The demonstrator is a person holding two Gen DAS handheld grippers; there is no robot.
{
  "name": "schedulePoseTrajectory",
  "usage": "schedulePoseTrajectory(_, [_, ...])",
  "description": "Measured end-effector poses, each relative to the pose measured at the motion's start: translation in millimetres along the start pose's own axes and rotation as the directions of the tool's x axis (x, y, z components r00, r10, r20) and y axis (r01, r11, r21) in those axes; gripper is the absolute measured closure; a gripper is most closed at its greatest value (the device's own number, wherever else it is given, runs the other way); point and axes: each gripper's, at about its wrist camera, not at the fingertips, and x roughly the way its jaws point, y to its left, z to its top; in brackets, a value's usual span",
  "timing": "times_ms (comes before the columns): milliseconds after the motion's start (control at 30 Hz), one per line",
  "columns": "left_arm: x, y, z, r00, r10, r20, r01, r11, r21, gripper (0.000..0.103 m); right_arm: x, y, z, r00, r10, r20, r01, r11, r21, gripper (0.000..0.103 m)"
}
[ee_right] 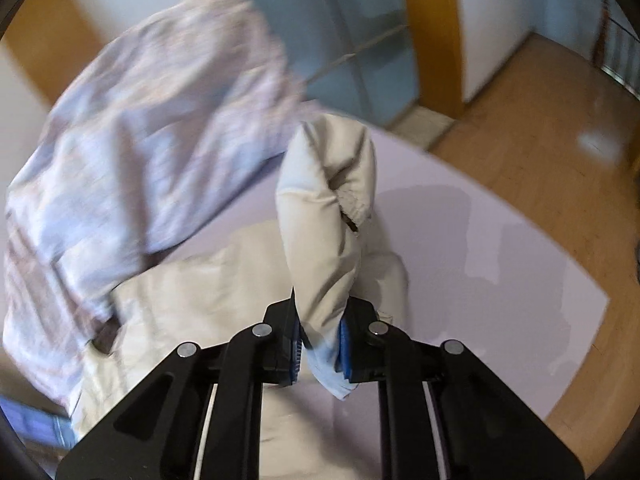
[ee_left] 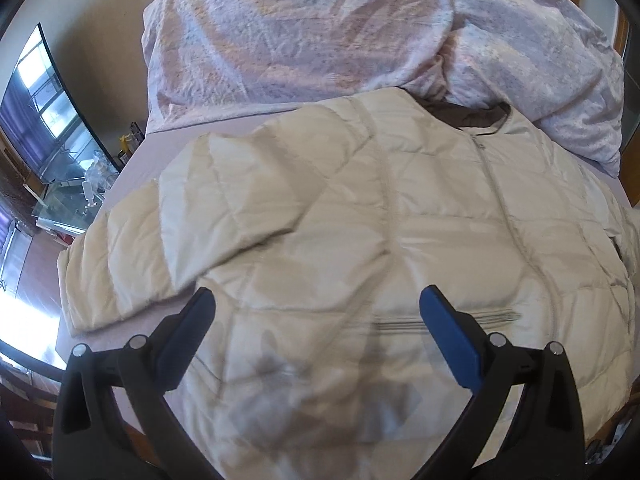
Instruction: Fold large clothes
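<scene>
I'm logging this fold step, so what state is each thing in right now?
Jacket: spread on the bed, zipped, one sleeve folded across its front.
Other sleeve: lifted off the bed, clamped in the right gripper.
Left gripper: open, above the jacket, holding nothing.
Right gripper: shut on the sleeve.
Duvet: rumpled, heaped beyond the jacket's collar.
</scene>
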Motion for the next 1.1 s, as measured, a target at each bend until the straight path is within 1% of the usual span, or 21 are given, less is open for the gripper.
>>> schedulePoseTrajectory(67, [3.0,12.8,2.1,1.000,0.001,-0.005,-0.001,1.000,-0.002,0.002,4.0,31.4,-13.2,0.999,0.041,-0.022,-0.041,0.998,-0.038,0.088])
schedulePoseTrajectory(100, [4.7,20.1,2.9,1.000,0.001,-0.008,-0.001,1.000,-0.005,0.002,8.9,55.1,-23.1,0.997,0.067,-0.045,-0.070,0.995,-0.068,0.088])
schedulePoseTrajectory(200, [8.9,41.2,3.9,1.000,0.003,-0.015,-0.004,1.000,-0.014,0.002,23.6,99.5,-45.8,0.991,0.093,-0.099,-0.104,0.988,-0.116,0.088])
schedulePoseTrajectory(300, [11.3,60.5,5.1,1.000,0.007,-0.019,-0.007,1.000,-0.024,0.002,44.9,143.5,-75.0,0.981,0.102,-0.166,-0.130,0.977,-0.167,0.088])
schedulePoseTrajectory(400, [14.3,76.8,5.4,1.000,0.008,-0.022,-0.009,0.999,-0.036,0.002,62.1,176.1,-98.6,0.967,0.118,-0.225,-0.162,0.969,-0.188,0.088])
schedulePoseTrajectory(633, [18.5,104.2,5.7,1.000,0.010,-0.024,-0.012,0.998,-0.065,0.002,83.5,237.9,-150.9,0.941,0.128,-0.314,-0.210,0.946,-0.246,0.088])
schedulePoseTrajectory(767, [19.5,115.5,6.2,1.000,0.014,-0.022,-0.015,0.997,-0.077,0.002,95.4,270.2,-176.4,0.942,0.062,-0.331,-0.180,0.923,-0.339,0.087])
schedulePoseTrajectory(833, [19.7,121.7,6.2,1.000,0.016,-0.020,-0.018,0.996,-0.087,0.002,100.5,277.8,-186.1,0.939,0.027,-0.344,-0.164,0.912,-0.375,0.081])
schedulePoseTrajectory(867, [19.9,126.4,6.0,1.000,0.017,-0.019,-0.019,0.995,-0.096,0.002,101.6,280.1,-190.2,0.934,0.021,-0.356,-0.168,0.906,-0.389,0.076])
schedulePoseTrajectory(900, [20.4,131.1,5.9,1.000,0.019,-0.020,-0.021,0.994,-0.104,0.002,101.7,281.4,-193.7,0.926,0.031,-0.377,-0.190,0.900,-0.393,0.065])
schedulePoseTrajectory(967, [21.1,139.2,5.5,1.000,0.019,-0.022,-0.021,0.993,-0.118,0.002,97.7,283.1,-196.4,0.917,0.060,-0.393,-0.225,0.894,-0.388,0.055])
schedulePoseTrajectory(1067, [21.8,151.8,6.1,0.999,0.030,-0.021,-0.033,0.990,-0.135,0.002,84.4,275.4,-187.4,0.928,0.116,-0.354,-0.254,0.891,-0.375,0.054])
schedulePoseTrajectory(1100, [21.9,156.2,6.6,0.999,0.036,-0.020,-0.038,0.989,-0.141,0.002,78.9,270.5,-180.6,0.937,0.135,-0.321,-0.253,0.897,-0.363,0.054])
